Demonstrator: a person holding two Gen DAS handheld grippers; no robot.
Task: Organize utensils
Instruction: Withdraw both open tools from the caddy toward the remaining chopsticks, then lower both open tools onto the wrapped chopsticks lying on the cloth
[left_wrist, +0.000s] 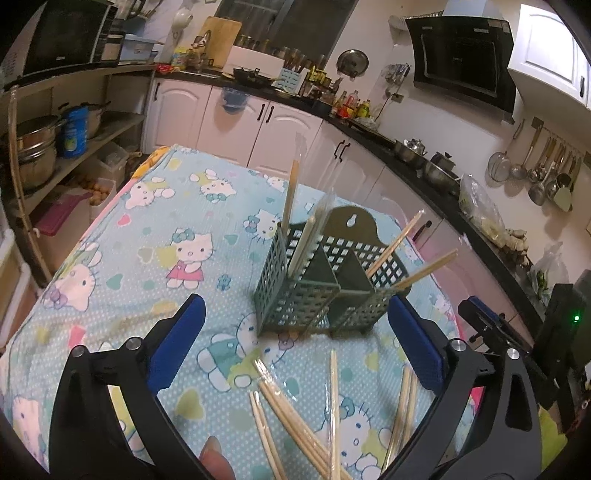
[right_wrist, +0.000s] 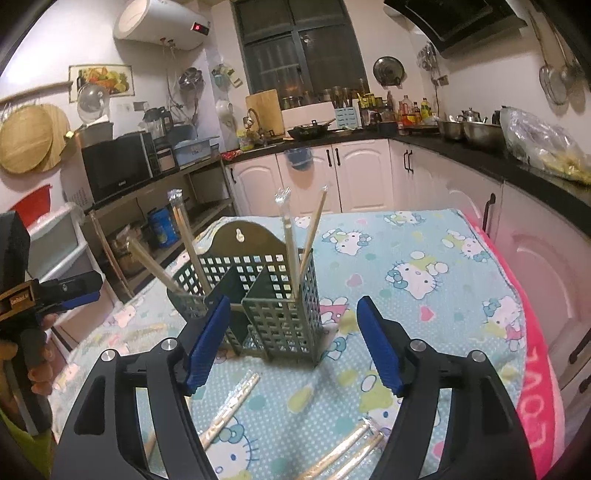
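A green lattice utensil holder (left_wrist: 325, 280) (right_wrist: 273, 295) with divided compartments stands on the table. Wrapped chopsticks (left_wrist: 291, 195) (right_wrist: 288, 229) stick up from its compartments, and others lean out at its side (left_wrist: 406, 254) (right_wrist: 159, 269). Several more wrapped chopsticks (left_wrist: 295, 417) (right_wrist: 229, 406) lie loose on the cloth in front of it. My left gripper (left_wrist: 295, 343) is open, with nothing between its blue pads; it is just short of the holder. My right gripper (right_wrist: 291, 343) is also open and empty, close in front of the holder. The right gripper (left_wrist: 480, 317) also shows at the edge of the left wrist view.
The table wears a blue cartoon-cat cloth (left_wrist: 177, 229) (right_wrist: 424, 266) with a pink towel edge (right_wrist: 535, 354). White kitchen cabinets (left_wrist: 280, 125) and a dark counter with pots (left_wrist: 436, 162) run behind. Open shelves with pans (left_wrist: 44, 147) and a microwave (right_wrist: 118, 166) stand beside the table.
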